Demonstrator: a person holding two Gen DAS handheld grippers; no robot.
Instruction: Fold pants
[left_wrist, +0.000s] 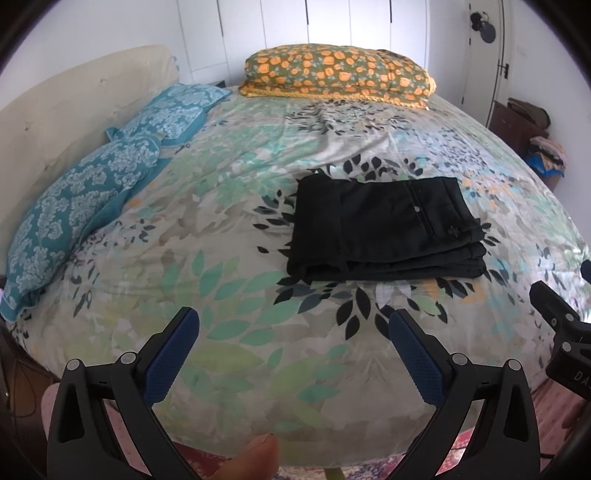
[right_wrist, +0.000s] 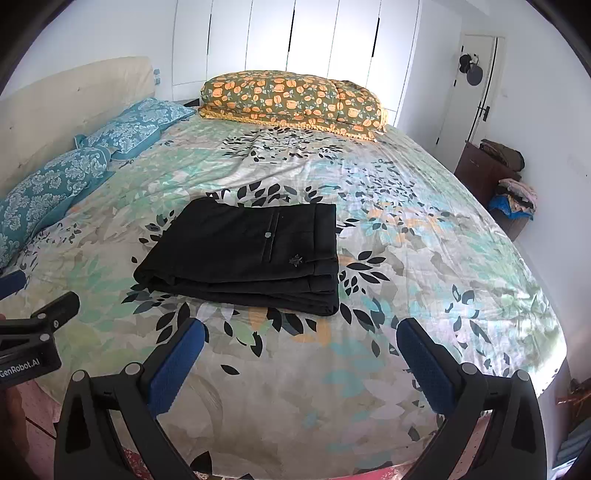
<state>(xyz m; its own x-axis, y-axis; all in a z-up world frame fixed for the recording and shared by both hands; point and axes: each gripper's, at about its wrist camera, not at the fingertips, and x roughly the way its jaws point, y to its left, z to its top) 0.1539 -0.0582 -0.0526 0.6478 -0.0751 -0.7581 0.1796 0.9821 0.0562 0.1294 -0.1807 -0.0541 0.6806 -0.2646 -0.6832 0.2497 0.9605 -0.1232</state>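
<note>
Two grippers, left (left_wrist: 291, 328) and right (right_wrist: 301, 338), jaws wide, empty, near folded black pants (right_wrist: 247, 254) on bed (right_wrist: 424, 258)

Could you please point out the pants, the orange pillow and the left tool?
pants (right_wrist: 243, 251), right wrist view, middle of the top fold.
orange pillow (right_wrist: 291, 98), right wrist view, middle of its top face.
left tool (left_wrist: 293, 332), left wrist view, midway between its fingertips.
</note>
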